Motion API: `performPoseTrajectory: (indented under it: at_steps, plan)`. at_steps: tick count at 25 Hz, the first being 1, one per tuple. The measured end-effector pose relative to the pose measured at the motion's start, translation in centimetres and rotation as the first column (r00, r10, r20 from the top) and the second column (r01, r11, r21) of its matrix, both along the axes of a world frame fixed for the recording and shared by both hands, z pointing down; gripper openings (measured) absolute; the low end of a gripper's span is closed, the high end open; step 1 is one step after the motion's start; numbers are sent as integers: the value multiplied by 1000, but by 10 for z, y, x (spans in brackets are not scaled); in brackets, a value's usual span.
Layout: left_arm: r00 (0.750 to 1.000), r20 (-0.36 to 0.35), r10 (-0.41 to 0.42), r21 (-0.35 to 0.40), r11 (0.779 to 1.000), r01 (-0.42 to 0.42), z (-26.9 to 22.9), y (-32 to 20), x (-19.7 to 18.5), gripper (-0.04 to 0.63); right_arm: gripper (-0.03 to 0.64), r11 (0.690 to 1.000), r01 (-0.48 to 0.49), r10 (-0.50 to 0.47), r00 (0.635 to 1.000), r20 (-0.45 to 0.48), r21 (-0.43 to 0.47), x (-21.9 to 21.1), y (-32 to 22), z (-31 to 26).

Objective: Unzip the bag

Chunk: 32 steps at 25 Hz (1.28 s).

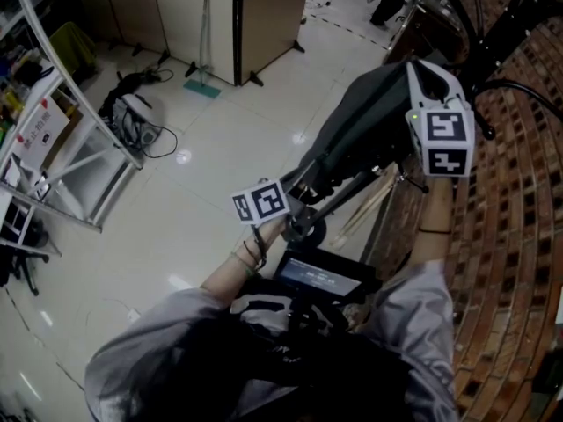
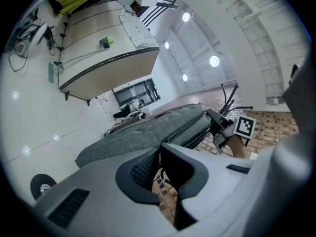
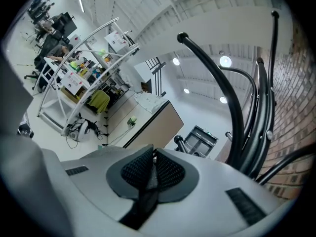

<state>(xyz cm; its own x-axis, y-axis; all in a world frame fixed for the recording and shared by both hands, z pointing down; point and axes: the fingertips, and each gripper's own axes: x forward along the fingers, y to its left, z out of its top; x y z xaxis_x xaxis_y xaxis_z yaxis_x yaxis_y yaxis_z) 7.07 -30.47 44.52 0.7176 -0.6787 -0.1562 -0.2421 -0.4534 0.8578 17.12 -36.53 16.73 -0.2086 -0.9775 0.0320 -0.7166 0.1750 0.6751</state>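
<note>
The left gripper (image 2: 159, 152), jaws shut, sits at the low end of the soft, floppy grey cloth bag (image 2: 148, 130) by the black metal coat stand (image 3: 232, 102), and nearer the stand the right gripper (image 3: 153, 153) has its jaws pinching a thin dark strap (image 3: 146, 191), likely the best pulling spot.
</note>
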Motion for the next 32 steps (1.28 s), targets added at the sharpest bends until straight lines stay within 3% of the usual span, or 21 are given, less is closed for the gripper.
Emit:
performPoseTrajectory:
  at_steps: [12,19,24,32]
  plan:
    - [1000,6,14,-10,1000,-14,8,-1,3,17,31,1000,-4,3,997,71,19,5,-3,0]
    - [999,-18,52,-27,998,-52,7,0,1,17,32,993,-73,76,997,-34,88,2,4,10]
    - [995,46,92,-29,995,-90,13,9,0,17,55,996,-45,40,997,69,77,4,20,19]
    - [988,146,50,-7,999,-50,23,11,-22,17,54,999,15,-27,966,259,46,13,63,47]
